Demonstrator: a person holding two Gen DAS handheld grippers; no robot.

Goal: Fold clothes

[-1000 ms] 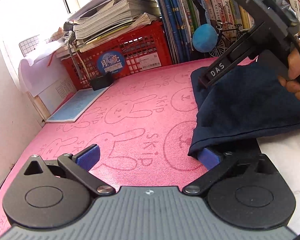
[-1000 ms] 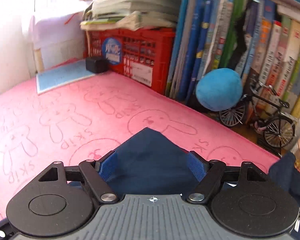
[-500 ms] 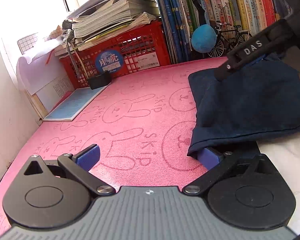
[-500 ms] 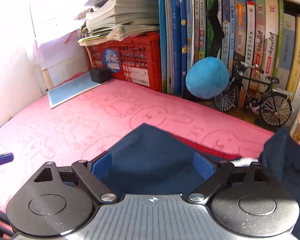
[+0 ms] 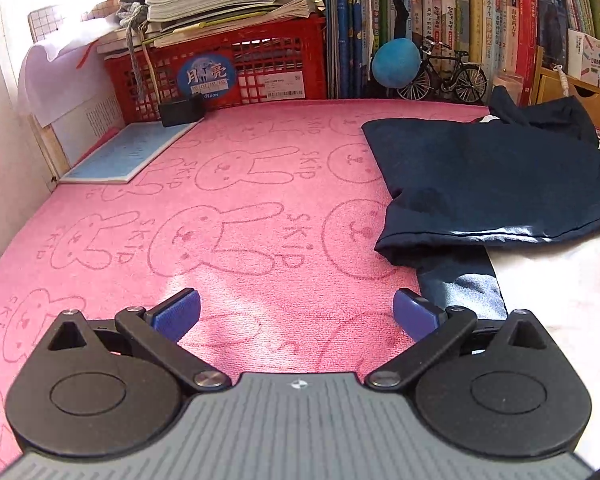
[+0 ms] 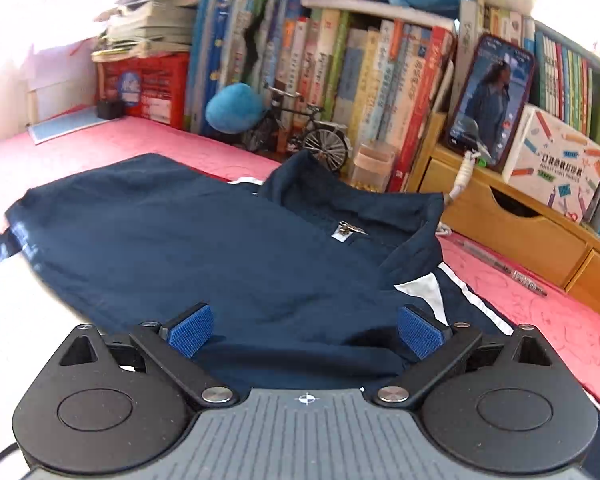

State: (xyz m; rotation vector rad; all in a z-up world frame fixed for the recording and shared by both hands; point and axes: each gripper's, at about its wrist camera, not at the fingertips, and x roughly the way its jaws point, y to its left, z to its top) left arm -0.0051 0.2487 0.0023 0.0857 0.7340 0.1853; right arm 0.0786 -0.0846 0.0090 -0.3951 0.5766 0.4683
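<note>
A navy garment (image 5: 496,184) with white panels lies on the pink rabbit-print mat (image 5: 228,216), one flap folded over its body. In the right wrist view the same garment (image 6: 204,248) fills the middle, its collar and zip toward the shelf. My left gripper (image 5: 296,314) stands open over bare mat, left of the garment's near edge, touching no cloth. My right gripper (image 6: 306,330) hovers above the folded navy cloth with its jaws still opening; nothing is pinched between its blue pads (image 6: 192,330).
A red crate (image 5: 236,68) under stacked papers, upright books (image 5: 460,20), a blue ball (image 5: 394,62) and a model bicycle (image 5: 448,76) line the back. A blue booklet (image 5: 132,152) lies back left. A wooden drawer unit (image 6: 512,220), a propped phone (image 6: 492,96) and a pen (image 6: 504,268) sit at the right.
My right gripper has pulled back to the right off the folded flap, its jaws widening, and left the left wrist view. My left gripper slid clear of the garment's edge onto bare mat.
</note>
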